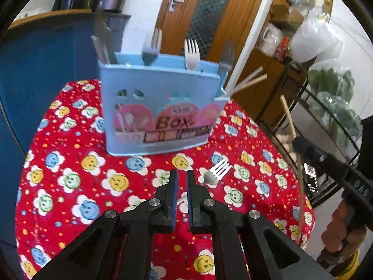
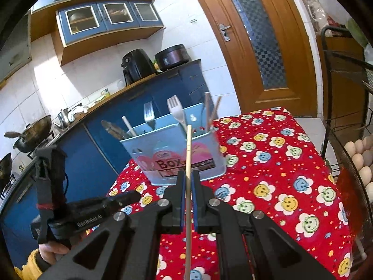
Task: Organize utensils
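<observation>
The right gripper (image 2: 188, 187) is clamped on a thin wooden chopstick (image 2: 188, 163), which stands nearly upright between its blue pads, with a long part above the pads and a long part below. The stick looks light and stiff, and it is smooth and round, so I judge it can turn or slide in the pads; a hold near the middle, as it is now, should keep it from swinging. The left gripper (image 1: 182, 182) holds nothing: its jaws stand almost together with only a narrow gap, and they point down at the red smiley-flower tablecloth (image 1: 70, 186). Just right of its tips lies a white plastic fork (image 1: 215, 172), tines to the far right, its handle running back under the fingers. This fork is light, a little flexible and lies flat on soft cloth, so I would take it across the handle and press gently. The blue utensil box (image 1: 160, 107) stands on the far side of the cloth, already holding forks and two chopsticks (image 1: 247, 81) in its right compartment; it looks light and might tip if pushed.
</observation>
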